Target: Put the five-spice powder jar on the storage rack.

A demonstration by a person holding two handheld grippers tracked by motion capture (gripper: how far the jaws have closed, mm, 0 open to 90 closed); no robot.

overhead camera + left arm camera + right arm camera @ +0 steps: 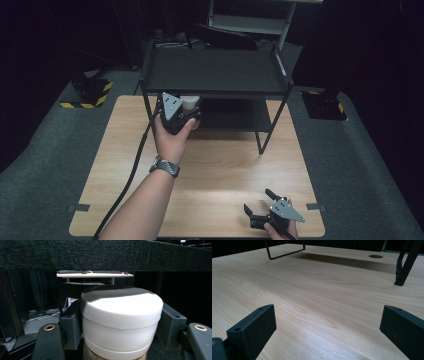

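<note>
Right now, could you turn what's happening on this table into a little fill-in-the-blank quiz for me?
1. The left hand-held gripper is shut on a white ____.
2. The right hand-held gripper has its jaws ____, with nothing between them.
3. The black shelf rack stands on a ____ table.
4. The person wears a watch on the ____ wrist.

Missing words: jar; open; wooden; left

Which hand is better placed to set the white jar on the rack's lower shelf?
Left. The left tool already grips the white jar at the rack; the right tool rests open near the table's front edge.
</note>
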